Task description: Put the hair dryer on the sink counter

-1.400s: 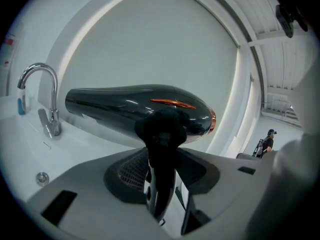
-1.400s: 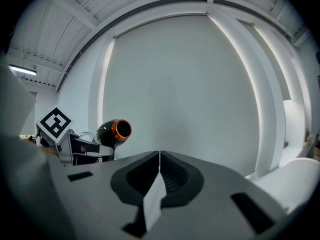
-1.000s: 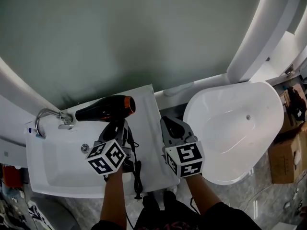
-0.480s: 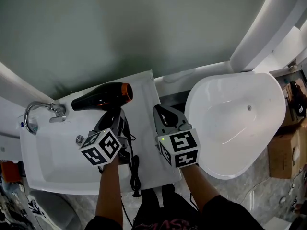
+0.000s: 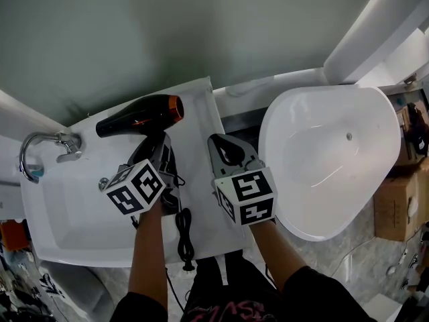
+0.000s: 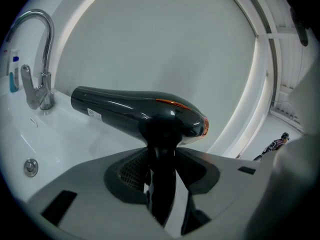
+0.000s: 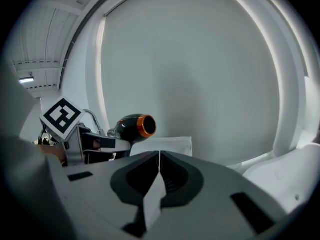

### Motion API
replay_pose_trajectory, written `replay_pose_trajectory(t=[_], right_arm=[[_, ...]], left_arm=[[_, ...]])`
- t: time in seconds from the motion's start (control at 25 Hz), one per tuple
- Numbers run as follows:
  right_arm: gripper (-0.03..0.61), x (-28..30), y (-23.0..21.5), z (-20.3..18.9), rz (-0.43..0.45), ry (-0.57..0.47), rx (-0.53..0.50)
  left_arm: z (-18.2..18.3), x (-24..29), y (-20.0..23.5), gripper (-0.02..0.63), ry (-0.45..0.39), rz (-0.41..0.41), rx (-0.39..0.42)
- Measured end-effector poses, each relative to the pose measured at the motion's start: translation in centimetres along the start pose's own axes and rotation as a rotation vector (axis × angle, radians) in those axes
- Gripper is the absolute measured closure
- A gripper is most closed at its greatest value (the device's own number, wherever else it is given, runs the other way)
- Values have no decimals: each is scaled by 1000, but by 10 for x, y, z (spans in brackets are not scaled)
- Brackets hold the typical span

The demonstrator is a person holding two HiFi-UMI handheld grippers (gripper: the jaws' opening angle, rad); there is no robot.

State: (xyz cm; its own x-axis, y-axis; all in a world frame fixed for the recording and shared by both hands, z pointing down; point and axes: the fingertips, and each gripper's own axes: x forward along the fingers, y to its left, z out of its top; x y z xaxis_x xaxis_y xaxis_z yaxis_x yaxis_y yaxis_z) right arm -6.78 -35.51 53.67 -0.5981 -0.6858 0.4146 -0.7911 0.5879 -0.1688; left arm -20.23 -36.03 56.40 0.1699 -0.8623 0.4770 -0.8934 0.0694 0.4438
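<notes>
Head view shows the left gripper (image 5: 158, 154) clamped on the handle of the hair dryer (image 5: 139, 116), holding its barrel level above the sink counter (image 5: 203, 173) at centre left, probably ready to set it down. The right gripper (image 5: 226, 149) hovers just beside it, jaws together on nothing.

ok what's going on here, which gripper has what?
A person is working at a bathroom sink with two handheld grippers. The left gripper has its jaws shut on the handle of the black hair dryer, holding it at the back of the white sink counter, narrow end toward the faucet. The cord trails along the counter toward the person. The right gripper hovers alongside, jaws together and empty. Whether the dryer already rests on the counter can't be told.
</notes>
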Motion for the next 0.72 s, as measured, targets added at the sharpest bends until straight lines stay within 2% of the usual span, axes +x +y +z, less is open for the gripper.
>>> replay_pose_trajectory(t=[0.72], right_arm=[[557, 23, -6, -19, 12, 68, 21]], left_arm=[[-28, 31, 15, 445, 97, 47, 38]])
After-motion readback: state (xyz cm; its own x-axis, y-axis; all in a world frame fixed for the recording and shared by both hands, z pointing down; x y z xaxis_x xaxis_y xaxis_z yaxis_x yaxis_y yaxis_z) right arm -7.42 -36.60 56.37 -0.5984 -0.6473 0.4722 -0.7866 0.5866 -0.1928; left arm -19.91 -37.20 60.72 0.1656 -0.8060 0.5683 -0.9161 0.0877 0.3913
